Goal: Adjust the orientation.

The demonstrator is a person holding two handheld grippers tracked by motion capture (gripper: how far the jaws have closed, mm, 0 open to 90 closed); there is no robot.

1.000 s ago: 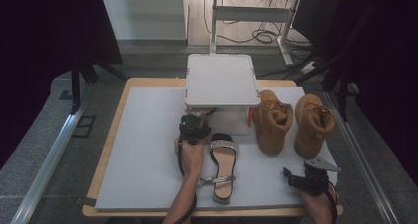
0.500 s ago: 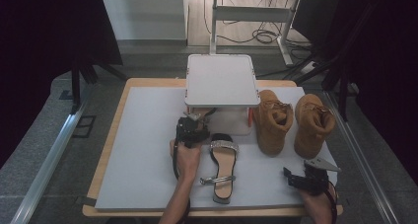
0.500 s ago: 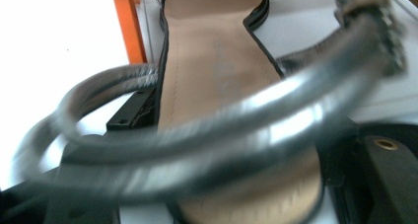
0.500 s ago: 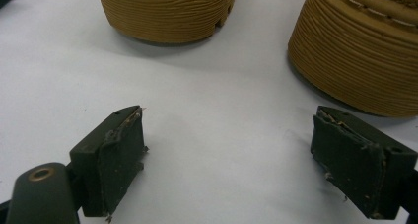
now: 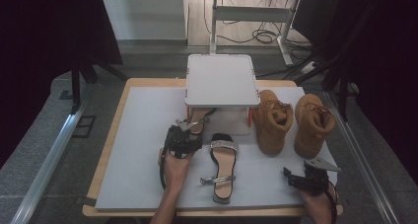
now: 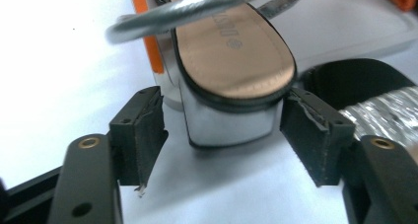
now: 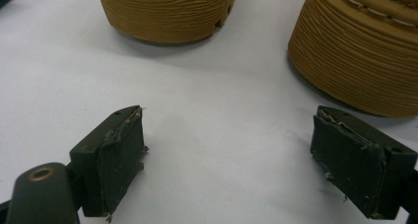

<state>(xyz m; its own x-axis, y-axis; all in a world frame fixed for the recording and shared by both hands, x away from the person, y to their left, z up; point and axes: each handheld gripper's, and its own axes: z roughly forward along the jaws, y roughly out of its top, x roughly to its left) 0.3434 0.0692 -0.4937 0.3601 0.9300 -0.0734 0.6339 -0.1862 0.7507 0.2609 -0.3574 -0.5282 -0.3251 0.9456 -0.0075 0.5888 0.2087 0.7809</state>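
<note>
A tan-soled sandal (image 5: 199, 116) with a silver strap lies with its toe under the small white stand (image 5: 222, 78). Its heel (image 6: 231, 61) sits between the jaws of my left gripper (image 5: 186, 131) (image 6: 224, 130). The jaws have just been closing a little; the right pad brushes the sole's edge and the left pad stands clear, so the gripper is open. The matching sandal (image 5: 223, 160) (image 6: 379, 105) lies flat just to the right. My right gripper (image 5: 295, 177) (image 7: 229, 160) rests open on the mat, short of two tan boots (image 5: 271, 123) (image 5: 313, 125).
The boots' ribbed soles (image 7: 167, 12) (image 7: 365, 51) stand close ahead of the right jaws. An orange leg (image 6: 143, 17) of the stand is beside the sandal. The grey mat (image 5: 143, 150) has bare room on its left half.
My left gripper has shifted slightly left and back toward the near edge. The sandal stays under the stand. The right gripper has not moved.
</note>
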